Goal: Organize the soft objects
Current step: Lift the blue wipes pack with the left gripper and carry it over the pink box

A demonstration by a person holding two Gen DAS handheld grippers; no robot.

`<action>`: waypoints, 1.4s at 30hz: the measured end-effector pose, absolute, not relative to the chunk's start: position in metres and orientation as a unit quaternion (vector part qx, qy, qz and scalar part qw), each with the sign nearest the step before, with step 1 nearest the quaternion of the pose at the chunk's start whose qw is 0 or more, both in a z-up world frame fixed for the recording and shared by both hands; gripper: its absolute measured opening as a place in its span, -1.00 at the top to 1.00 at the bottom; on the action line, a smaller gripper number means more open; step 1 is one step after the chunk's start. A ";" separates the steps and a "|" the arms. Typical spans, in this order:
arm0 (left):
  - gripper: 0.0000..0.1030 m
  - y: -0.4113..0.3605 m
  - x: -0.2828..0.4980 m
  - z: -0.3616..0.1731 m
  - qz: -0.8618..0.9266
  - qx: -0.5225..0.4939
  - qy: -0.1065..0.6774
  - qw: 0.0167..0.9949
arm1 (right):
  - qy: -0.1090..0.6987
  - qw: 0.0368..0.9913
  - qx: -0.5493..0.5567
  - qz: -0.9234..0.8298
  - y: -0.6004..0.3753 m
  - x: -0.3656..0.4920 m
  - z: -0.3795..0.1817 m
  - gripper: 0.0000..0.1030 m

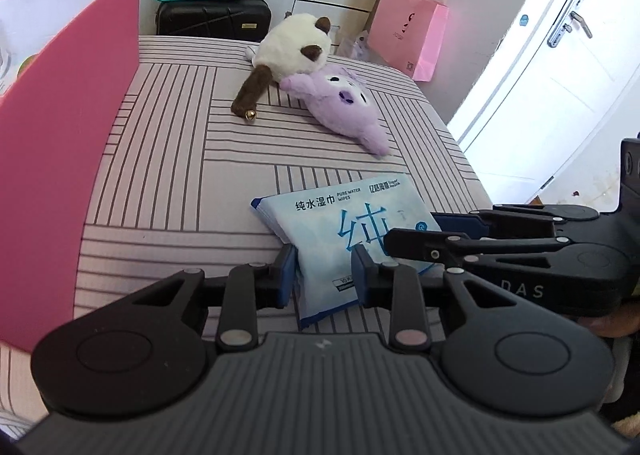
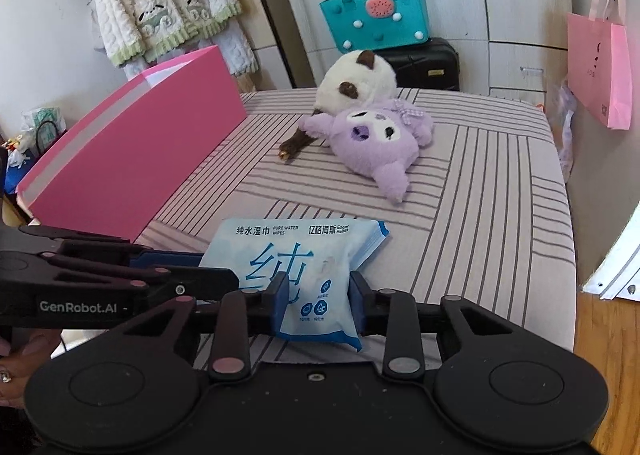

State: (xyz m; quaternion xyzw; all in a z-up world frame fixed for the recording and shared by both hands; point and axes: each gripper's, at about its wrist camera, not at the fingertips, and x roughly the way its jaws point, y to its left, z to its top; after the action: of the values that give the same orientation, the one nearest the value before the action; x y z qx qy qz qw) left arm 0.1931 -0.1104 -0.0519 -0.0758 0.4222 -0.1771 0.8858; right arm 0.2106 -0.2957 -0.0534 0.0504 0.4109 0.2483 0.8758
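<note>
1. Two grippers are clamping one wet-wipes pack [image 2: 312, 279]; left gripper [image 1: 323, 275] is pinching its near corner on one side; right gripper [image 2: 318, 301] is squeezing the other side.
2. One pack is lying at the near edge of the striped bed [image 2: 480, 183]; both pairs of pads are pressing its wrapper.
3. Two plush toys are lying farther back, touching: one purple toy [image 2: 376, 143] and one cream-and-brown toy [image 2: 360, 81].
4. One pink box [image 2: 132, 159] is standing open on the left.
</note>
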 end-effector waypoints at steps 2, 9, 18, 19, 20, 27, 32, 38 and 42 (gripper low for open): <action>0.45 -0.108 0.188 -0.049 -0.177 -0.072 0.424 0.886 | 0.417 0.872 0.049 0.253 -0.295 0.207 -0.051 0.23; 0.45 -0.094 0.162 -0.032 -0.214 -0.082 0.430 0.873 | 0.428 0.862 0.023 0.270 -0.287 0.185 -0.038 0.05; 0.45 -0.083 0.129 -0.009 -0.221 -0.054 0.415 0.881 | 0.423 0.855 0.003 0.300 -0.275 0.155 -0.011 -0.05; 0.45 -0.081 0.126 -0.007 -0.222 -0.053 0.416 0.880 | 0.422 0.854 -0.002 0.304 -0.273 0.152 -0.008 -0.08; 0.45 -0.079 0.123 -0.004 -0.223 -0.052 0.418 0.879 | 0.421 0.853 -0.007 0.308 -0.271 0.149 -0.005 -0.08; 0.46 -0.057 0.109 0.017 -0.239 -0.041 0.421 0.874 | 0.415 0.848 -0.035 0.327 -0.254 0.131 0.015 -0.10; 0.46 -0.037 0.098 0.035 -0.232 -0.019 0.413 0.881 | 0.408 0.837 -0.038 0.362 -0.241 0.122 0.032 -0.11; 0.46 -0.011 0.086 0.046 -0.232 -0.024 0.422 0.876 | 0.403 0.821 -0.037 0.402 -0.222 0.115 0.048 -0.11; 0.46 0.004 0.078 0.052 -0.225 -0.028 0.426 0.876 | 0.395 0.814 -0.052 0.421 -0.206 0.114 0.059 -0.11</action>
State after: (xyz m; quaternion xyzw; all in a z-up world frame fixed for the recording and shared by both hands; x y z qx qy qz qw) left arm 0.0775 0.0035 0.0518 -0.0281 0.4255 -0.2252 0.8760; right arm 0.1139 -0.2060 0.0586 -0.0522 0.3953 0.4215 0.8145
